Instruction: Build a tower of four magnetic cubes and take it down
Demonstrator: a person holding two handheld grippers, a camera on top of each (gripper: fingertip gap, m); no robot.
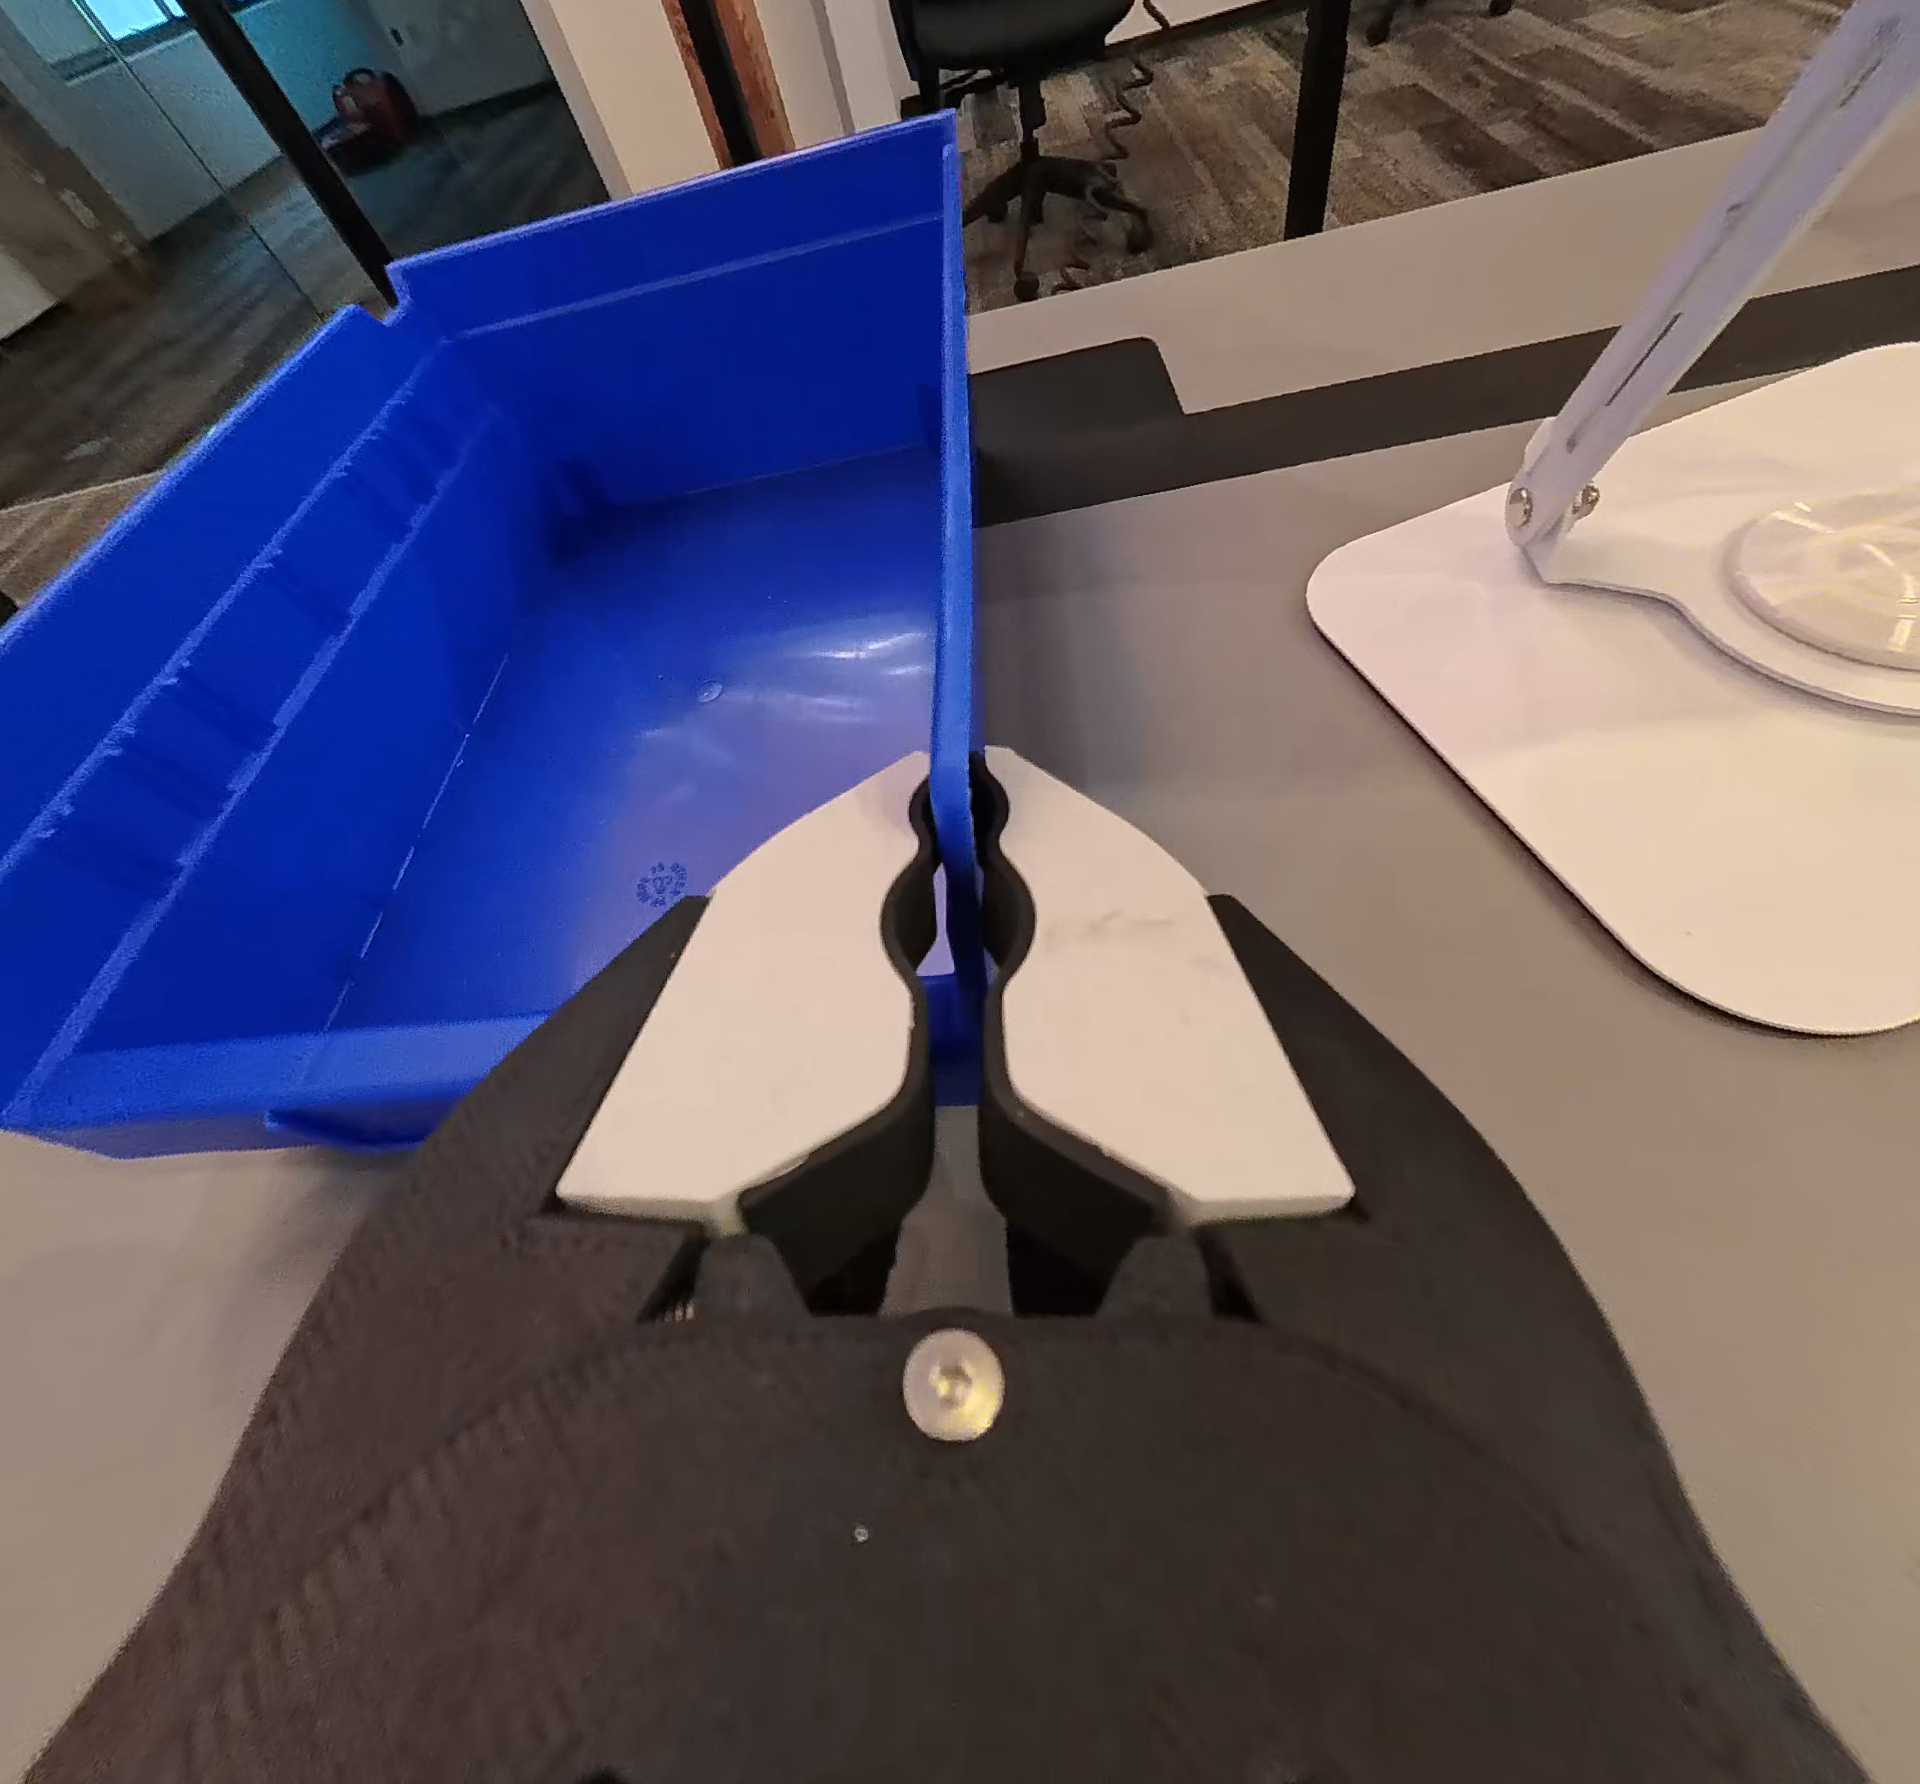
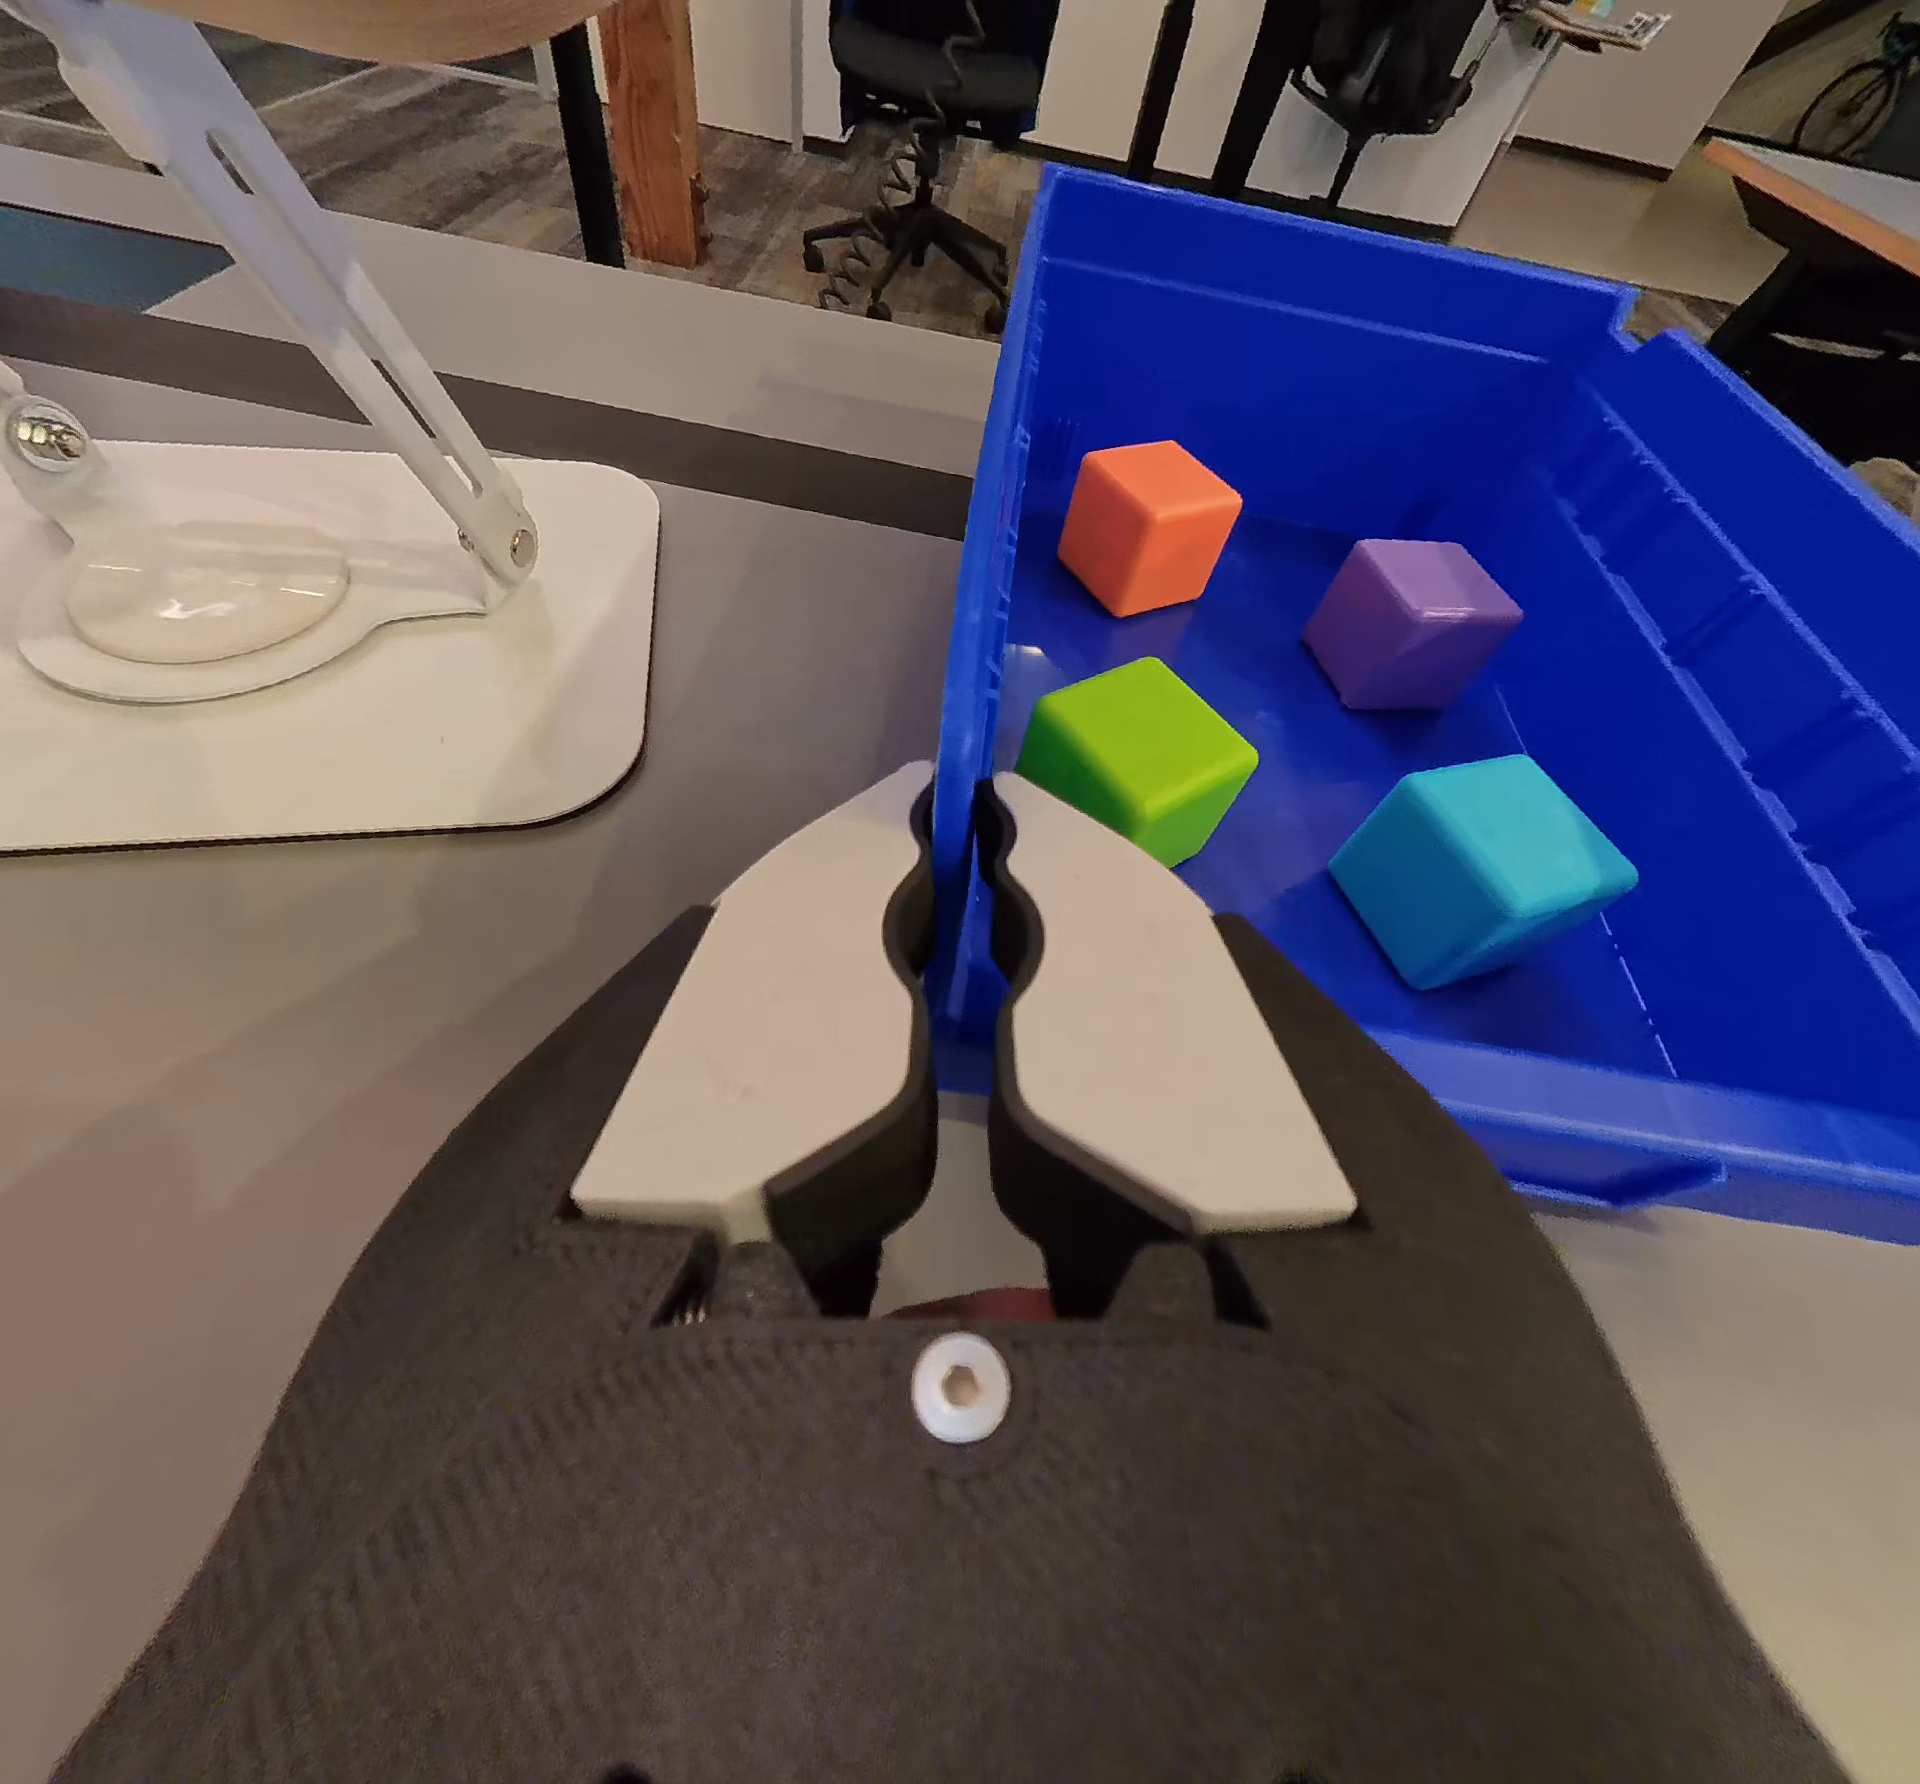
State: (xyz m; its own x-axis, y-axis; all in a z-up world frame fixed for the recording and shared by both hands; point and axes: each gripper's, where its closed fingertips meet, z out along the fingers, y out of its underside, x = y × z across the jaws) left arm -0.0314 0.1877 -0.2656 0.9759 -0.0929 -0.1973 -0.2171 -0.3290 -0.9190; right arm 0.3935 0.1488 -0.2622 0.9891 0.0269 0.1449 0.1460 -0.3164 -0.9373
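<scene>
A grey table (image 2: 312, 1007) was seen under both grippers, with a white stand base (image 2: 343, 654) lying flat on it and a slanted white arm rising from that base toward 11 o'clock in the right wrist view. In the left wrist view the left gripper (image 1: 956, 778) was seen clamped on the right-hand wall of an empty blue bin (image 1: 520, 695), the thin wall being pinched between the two pale fingers. Bare tabletop was left at 3 o'clock of that wall, between it and the white base (image 1: 1558, 747), while the bin's floor stretched away toward 9 and 10 o'clock up to a ribbed far wall. In the right wrist view the right gripper (image 2: 956, 794) was seen nearly closed about the left wall of a second blue bin (image 2: 1351, 363); whether the wall was truly squeezed could not be told. Open table was left at 9 o'clock of it, bounded by the base's rounded corner. Four cubes were held in that bin, set apart from one another: an orange cube (image 2: 1148, 529) at 12 o'clock of the fingertips near the left wall, a green cube (image 2: 1138, 758) just beside the right finger, a purple cube (image 2: 1408, 622) at 1 o'clock, and a teal cube (image 2: 1481, 867) at 3 o'clock, tilted off square. All had smooth matte faces and rounded edges.
</scene>
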